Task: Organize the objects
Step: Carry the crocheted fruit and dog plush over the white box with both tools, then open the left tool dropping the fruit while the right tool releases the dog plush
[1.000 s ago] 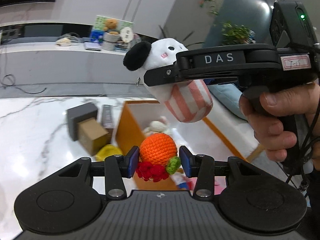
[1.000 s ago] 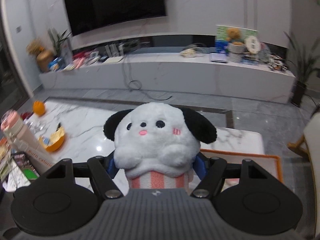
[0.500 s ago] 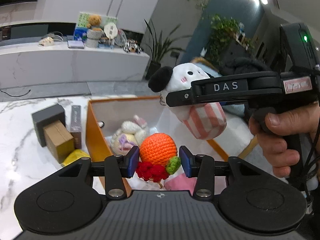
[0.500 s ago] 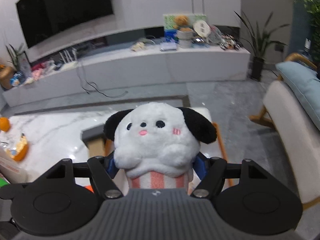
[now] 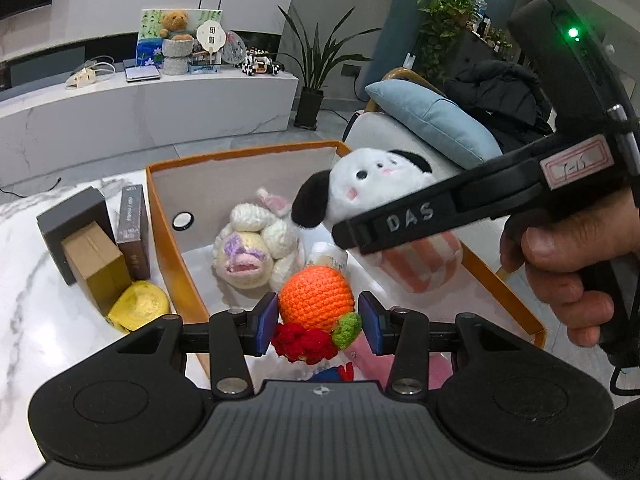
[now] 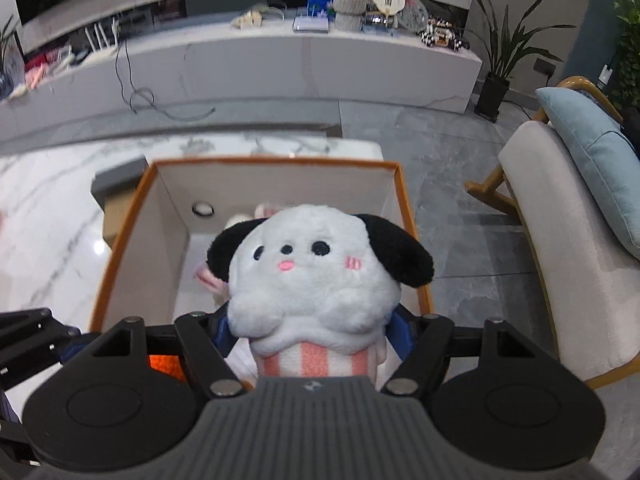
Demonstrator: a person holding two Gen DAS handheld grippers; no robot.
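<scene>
My left gripper point(image 5: 318, 322) clenches an orange crochet ball point(image 5: 316, 300) just above the near end of the orange box point(image 5: 168, 236); my right gripper point(image 6: 312, 338) clamps a white plush dog point(image 6: 316, 276) by its striped body, over the box's right side. A cream plush point(image 5: 252, 248) lies inside; small boxes point(image 5: 92, 240) stand beside the box's left wall

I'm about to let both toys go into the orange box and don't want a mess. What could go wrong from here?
1. The panda plush in the right gripper hangs near the orange box's right wall; released now, it might tip over the rim.
2. The crocheted orange in the left gripper would land on the cream plush already inside and could roll.
3. Both grippers crowd the same opening and may bump.
</scene>
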